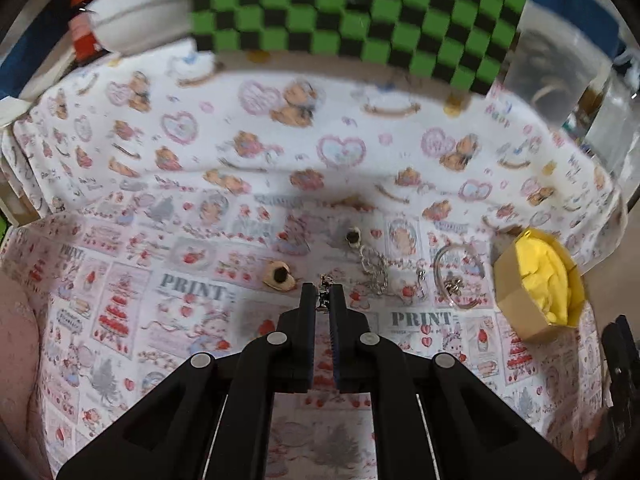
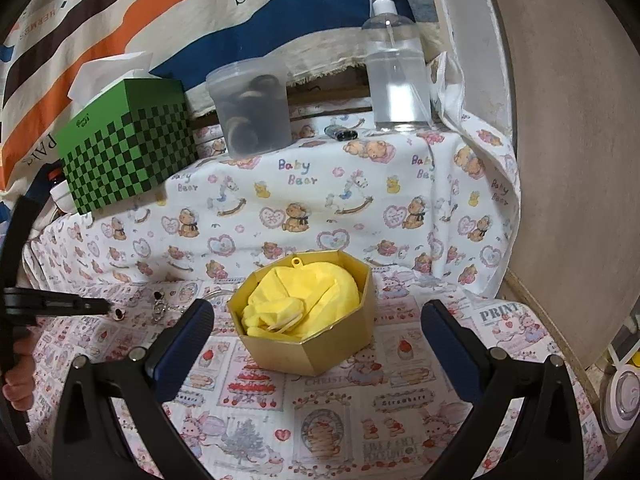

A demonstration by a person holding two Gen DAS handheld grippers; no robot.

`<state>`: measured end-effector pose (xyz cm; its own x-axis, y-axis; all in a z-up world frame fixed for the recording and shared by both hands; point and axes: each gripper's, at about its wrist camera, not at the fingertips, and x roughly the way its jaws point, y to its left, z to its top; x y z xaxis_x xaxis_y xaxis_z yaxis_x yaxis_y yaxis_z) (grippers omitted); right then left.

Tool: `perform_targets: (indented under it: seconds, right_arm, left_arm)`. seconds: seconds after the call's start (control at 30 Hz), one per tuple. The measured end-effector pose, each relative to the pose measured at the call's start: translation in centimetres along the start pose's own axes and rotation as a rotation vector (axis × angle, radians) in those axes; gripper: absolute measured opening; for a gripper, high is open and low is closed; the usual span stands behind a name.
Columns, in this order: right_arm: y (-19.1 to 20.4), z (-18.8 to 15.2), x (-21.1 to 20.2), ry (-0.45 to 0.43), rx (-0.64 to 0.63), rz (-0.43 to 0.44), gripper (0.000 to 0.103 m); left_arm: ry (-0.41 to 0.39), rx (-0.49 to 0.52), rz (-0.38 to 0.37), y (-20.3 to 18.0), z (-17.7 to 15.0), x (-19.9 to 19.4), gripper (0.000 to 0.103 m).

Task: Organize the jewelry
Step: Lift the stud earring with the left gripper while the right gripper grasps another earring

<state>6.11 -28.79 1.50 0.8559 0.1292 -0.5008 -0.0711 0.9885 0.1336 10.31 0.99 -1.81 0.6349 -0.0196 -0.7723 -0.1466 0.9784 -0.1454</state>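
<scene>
My left gripper (image 1: 323,291) is shut on a small silver chain piece (image 1: 323,300) that shows between its fingertips, just above the printed cloth (image 1: 192,320). To its right lie a loose silver chain (image 1: 374,270) with a dark pendant (image 1: 353,237) and a clear bangle (image 1: 456,276). A beige ornament with a dark centre (image 1: 280,274) lies to its left. A gold hexagonal box (image 2: 320,354) lined with yellow cloth (image 2: 308,300) stands between the wide-open fingers of my right gripper (image 2: 318,342), which touch nothing. The left gripper (image 2: 100,306) enters the right wrist view from the left, beside the jewelry (image 2: 160,309).
At the back stand a green checkered tissue box (image 2: 128,148), a cloudy plastic tub (image 2: 252,112), a clear pump bottle (image 2: 396,72) and a small lighter (image 2: 340,133). A bear-print cloth (image 2: 304,208) drapes a raised step behind. A hand (image 2: 18,392) holds the left gripper.
</scene>
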Motion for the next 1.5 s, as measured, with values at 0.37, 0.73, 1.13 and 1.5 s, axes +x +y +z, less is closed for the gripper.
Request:
perform_targets:
  seconds: [0.37, 0.73, 1.13, 1.5]
  right_arm:
    - [-0.4, 0.1, 0.0, 0.026, 0.048, 0.11, 0.103]
    - [0.9, -0.3, -0.1, 0.015, -0.035, 0.061, 0.103]
    - [0.4, -0.4, 0.1, 0.05, 0.0, 0.08, 0.103]
    - [0.4, 0.0, -0.1, 0.055, -0.014, 0.138, 0.063]
  left_arm:
    - [-0.137, -0.07, -0.142, 4.5, 0.6, -3.1, 0.001]
    - [-0.039, 0.028, -0.2, 2.7, -0.6, 0.9, 0.042]
    - [0.076, 0.045, -0.175, 2.1, -1.2, 3.9, 0.027]
    - [-0.006, -0.051, -0.291, 4.2, -0.3, 1.3, 0.012]
